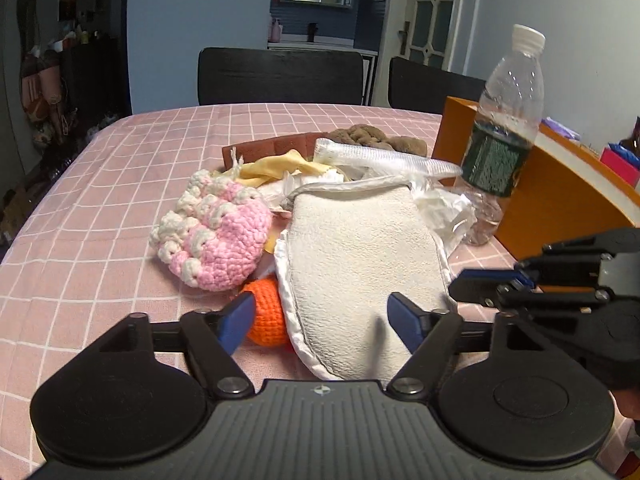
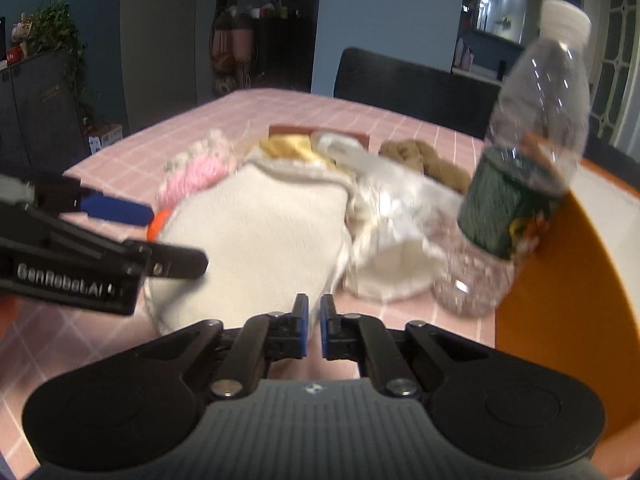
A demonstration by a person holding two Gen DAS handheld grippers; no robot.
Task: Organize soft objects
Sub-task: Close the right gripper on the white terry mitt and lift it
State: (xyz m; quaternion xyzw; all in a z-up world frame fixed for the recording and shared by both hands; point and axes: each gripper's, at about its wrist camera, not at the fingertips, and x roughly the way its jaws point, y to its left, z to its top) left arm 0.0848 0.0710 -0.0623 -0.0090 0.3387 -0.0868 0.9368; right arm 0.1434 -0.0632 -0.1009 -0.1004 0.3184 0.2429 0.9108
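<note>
A heap of soft objects is being observed on the pink checked surface (image 1: 100, 184): a cream mitt (image 1: 360, 248) in front, a pink crocheted piece (image 1: 220, 236) to its left. The orange bin (image 1: 560, 196) is standing beside a plastic bottle (image 1: 504, 136); its contents cannot be told. The left tongs (image 1: 320, 320) are being held wide open around the mitt's near end. The right tongs (image 2: 314, 320) are being held closed, empty.

Left third of the left wrist frame: bare tabletop (image 1: 80, 208), free passage. Centre: soft pile led by the white mitt (image 1: 360, 248) and pink crochet piece (image 1: 216, 236). Right: upright water bottle (image 1: 504, 132) just beside the orange box wall (image 1: 560, 196), blocking lateral entry. Dark chairs (image 1: 280, 76) stand past the far edge.
</note>
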